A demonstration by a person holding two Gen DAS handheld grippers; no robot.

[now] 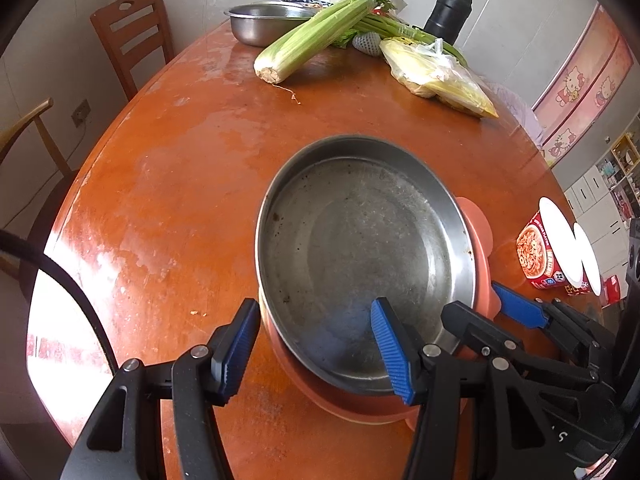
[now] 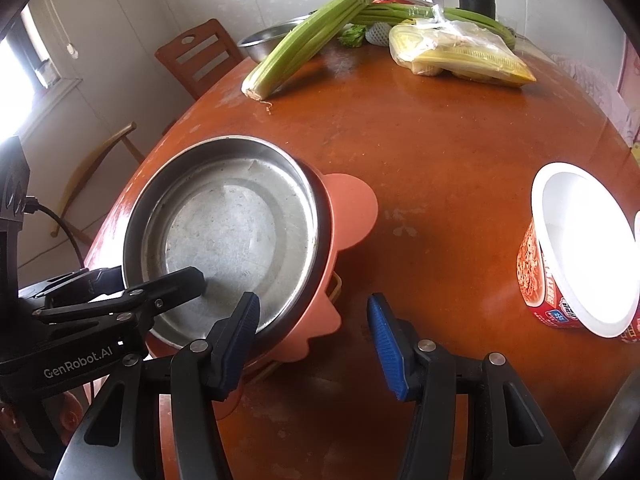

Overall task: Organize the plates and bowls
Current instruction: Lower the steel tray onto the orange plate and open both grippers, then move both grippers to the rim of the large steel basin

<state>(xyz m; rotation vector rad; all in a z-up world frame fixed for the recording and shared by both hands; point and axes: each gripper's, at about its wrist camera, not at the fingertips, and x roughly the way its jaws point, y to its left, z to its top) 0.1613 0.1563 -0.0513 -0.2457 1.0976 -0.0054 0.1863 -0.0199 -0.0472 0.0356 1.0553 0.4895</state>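
Note:
A shallow steel dish (image 1: 360, 240) (image 2: 232, 232) rests inside an orange plate with ear-shaped tabs (image 1: 478, 224) (image 2: 352, 208) on the round brown table (image 1: 180, 168). My left gripper (image 1: 316, 304) (image 2: 160, 274) straddles the stack's near-left rim, one blue pad outside and one inside the dish, neither pressing. My right gripper (image 2: 313, 298) (image 1: 474, 300) straddles the near-right rim the same way, its jaws wide apart, with an orange tab between them. Both stand open.
At the far side lie a steel bowl (image 1: 260, 20), celery (image 1: 320, 36), a bag of corn (image 1: 436, 76) and a black flask (image 1: 448, 12). Instant noodle cups (image 2: 576, 252) stand at the right. Wooden chairs (image 1: 132, 32) stand beyond the table's left edge.

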